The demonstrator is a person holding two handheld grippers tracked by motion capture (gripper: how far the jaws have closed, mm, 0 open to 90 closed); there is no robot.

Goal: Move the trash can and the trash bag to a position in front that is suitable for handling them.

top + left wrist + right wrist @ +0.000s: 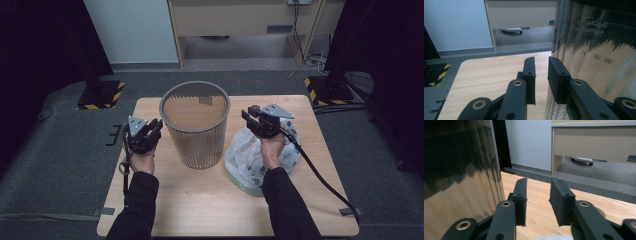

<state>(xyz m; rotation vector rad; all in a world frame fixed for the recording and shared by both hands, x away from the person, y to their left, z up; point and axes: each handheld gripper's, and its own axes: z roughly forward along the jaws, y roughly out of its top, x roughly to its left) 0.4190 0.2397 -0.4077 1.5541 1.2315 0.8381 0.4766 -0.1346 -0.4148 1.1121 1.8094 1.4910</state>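
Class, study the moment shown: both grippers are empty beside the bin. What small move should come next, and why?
Probably lower the right gripper onto the crumpled clear plastic bag beneath it. Its jaws stand apart with nothing between them, the bag lies loose on the wooden table beside the unlined grey ribbed wastebasket, and the left gripper waits open at the basket's other side.

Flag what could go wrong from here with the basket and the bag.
1. The mesh basket stands tall and light between both tongs; a sideways nudge from the left tongs, close beside its wall, might tip it.
2. The plastic bag lies under the right hand, and the right tongs hold nothing; thin crumpled film may slip or tear when pinched.
3. The right cable trails beside the bag and could snag.
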